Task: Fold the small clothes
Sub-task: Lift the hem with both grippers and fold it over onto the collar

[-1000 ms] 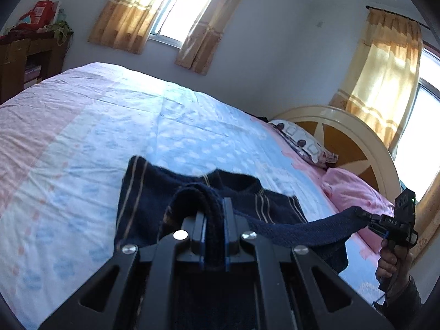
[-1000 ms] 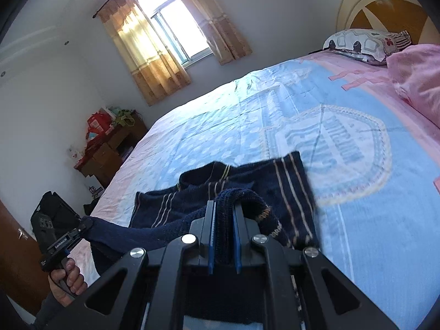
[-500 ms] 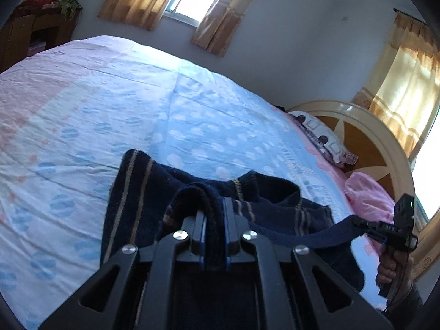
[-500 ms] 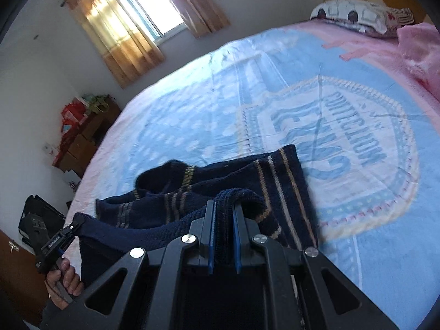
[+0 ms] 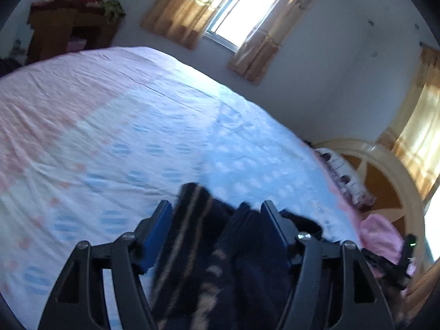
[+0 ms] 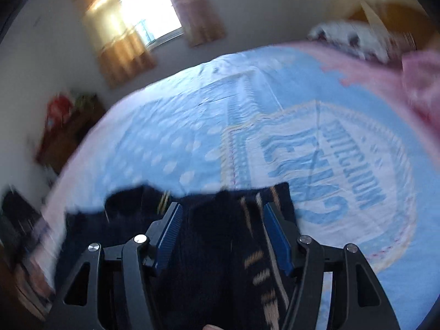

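A dark navy knitted garment (image 5: 198,233) with tan stripes lies bunched on the bed, low in both wrist views. My left gripper (image 5: 217,211) straddles one end of it. Its jaws are opening, and the blue pads (image 5: 159,225) stand apart from the cloth that lies between them. My right gripper (image 6: 222,209) straddles the other end of the garment (image 6: 220,236). Its jaws are opening too, with the cloth loose between the pads (image 6: 170,225). In the left wrist view the right gripper (image 5: 407,250) shows at the far right edge. Both views are blurred.
The bed sheet (image 5: 110,137) is pink and light blue, with a large printed emblem (image 6: 330,181). A patterned pillow (image 5: 343,176) and a pink pillow (image 5: 382,233) lie by the round headboard (image 5: 390,165). A wooden cabinet (image 5: 68,33) stands beyond the bed. Curtained windows (image 5: 247,8) line the walls.
Both grippers were shut on folds of the garment; now their jaws stand wide and the cloth lies loose between them. Both hands have come down and forward over the bed.
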`<state>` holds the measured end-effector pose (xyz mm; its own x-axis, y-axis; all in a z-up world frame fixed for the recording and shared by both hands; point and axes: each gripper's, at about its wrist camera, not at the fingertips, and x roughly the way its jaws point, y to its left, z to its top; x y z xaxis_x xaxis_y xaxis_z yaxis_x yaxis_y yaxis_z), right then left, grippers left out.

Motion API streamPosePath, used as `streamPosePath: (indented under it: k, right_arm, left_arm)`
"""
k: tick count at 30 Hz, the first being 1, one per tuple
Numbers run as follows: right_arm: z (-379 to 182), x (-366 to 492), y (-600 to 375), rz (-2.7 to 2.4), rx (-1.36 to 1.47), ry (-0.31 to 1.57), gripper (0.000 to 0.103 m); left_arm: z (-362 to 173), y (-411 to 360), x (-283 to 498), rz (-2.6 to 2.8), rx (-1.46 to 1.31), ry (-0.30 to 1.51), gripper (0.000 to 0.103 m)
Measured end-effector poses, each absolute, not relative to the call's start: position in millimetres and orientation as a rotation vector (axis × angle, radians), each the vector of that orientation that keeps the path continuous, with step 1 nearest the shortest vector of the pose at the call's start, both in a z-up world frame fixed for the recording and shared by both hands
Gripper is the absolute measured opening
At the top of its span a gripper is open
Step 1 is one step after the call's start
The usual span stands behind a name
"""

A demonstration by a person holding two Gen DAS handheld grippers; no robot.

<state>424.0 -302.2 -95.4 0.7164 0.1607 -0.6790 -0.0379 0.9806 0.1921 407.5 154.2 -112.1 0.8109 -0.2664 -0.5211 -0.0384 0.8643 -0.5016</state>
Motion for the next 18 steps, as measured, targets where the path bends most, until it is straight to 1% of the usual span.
streamPosePath:
  k: [3,8,11,14,17,18]
  right_arm:
    - [-100.1,395.0,-289.4,0.142,0.086,0.797,0.062]
    - [-120.2,350.9,-301.8,0.106,0.052,0.855,0.062]
    - [-130.1,331.4,-316.4,0.055,0.084,0.893,0.062]
    - [-133.2,309.8,-330.4,0.037,0.130,0.896,0.062]
    - [-137.7,295.2,-335.4,0.038,0.141,0.907,0.062]
    - [-140.9,292.6,-335.0,0.045,0.139,0.918,0.060]
  left_arm:
    - [-119.8,150.0,388.9,-0.083,-0.433,0.667,0.069]
    - [-138.6,130.8,360.8,-0.078,-0.321,0.749,0.069]
    - [-139.4,115.1,346.8,-0.063,-0.227,0.738,0.069]
    - [-144.1,107.7,331.1,-0.030,-0.141,0.721,0.072]
    - [-149.8,112.8,323.9,-0.030,-0.158,0.734,0.072]
    - [-150.2,114.8,321.9,-0.032,-0.172,0.733,0.072]
